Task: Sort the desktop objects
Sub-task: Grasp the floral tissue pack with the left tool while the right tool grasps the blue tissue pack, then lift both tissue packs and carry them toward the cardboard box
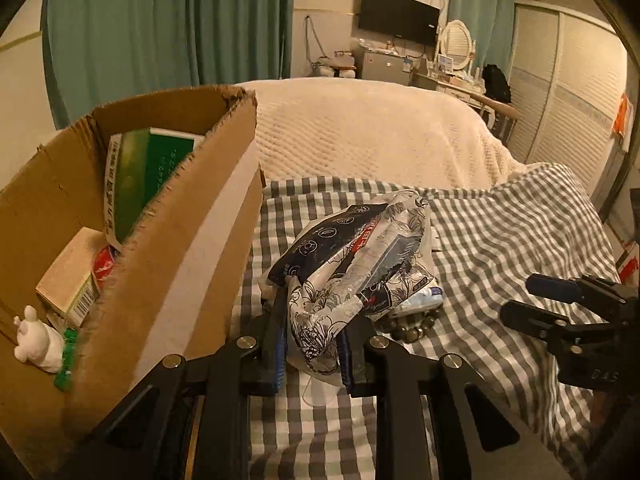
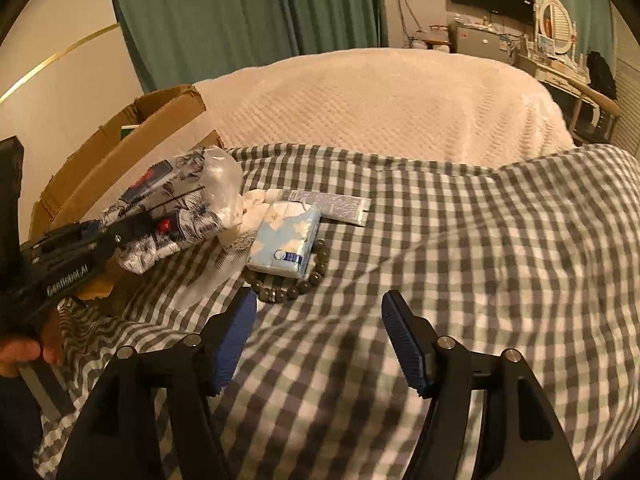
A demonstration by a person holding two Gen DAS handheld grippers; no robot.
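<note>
My left gripper (image 1: 312, 344) is shut on a floral plastic-wrapped tissue bundle (image 1: 360, 256), which hangs just above the checked cloth beside the cardboard box (image 1: 180, 208). From the right wrist view the same bundle (image 2: 180, 200) shows at the left, pinched by the left gripper (image 2: 132, 232). My right gripper (image 2: 316, 320) stands open over bare cloth with nothing between its fingers; it also shows at the right edge as the right gripper (image 1: 516, 300). Just ahead of it lie a bead bracelet (image 2: 296, 290), a light-blue tissue pack (image 2: 286, 242) and a flat silvery sachet (image 2: 336, 204).
The box holds a green carton (image 1: 152, 164), a small beige carton (image 1: 72, 276), a white figurine (image 1: 34, 340) and a green piece (image 1: 66, 364). A white lacy sheet (image 2: 240, 240) lies under the tissue pack. A cream bedspread (image 2: 380, 112) lies beyond the checked cloth (image 2: 480, 260).
</note>
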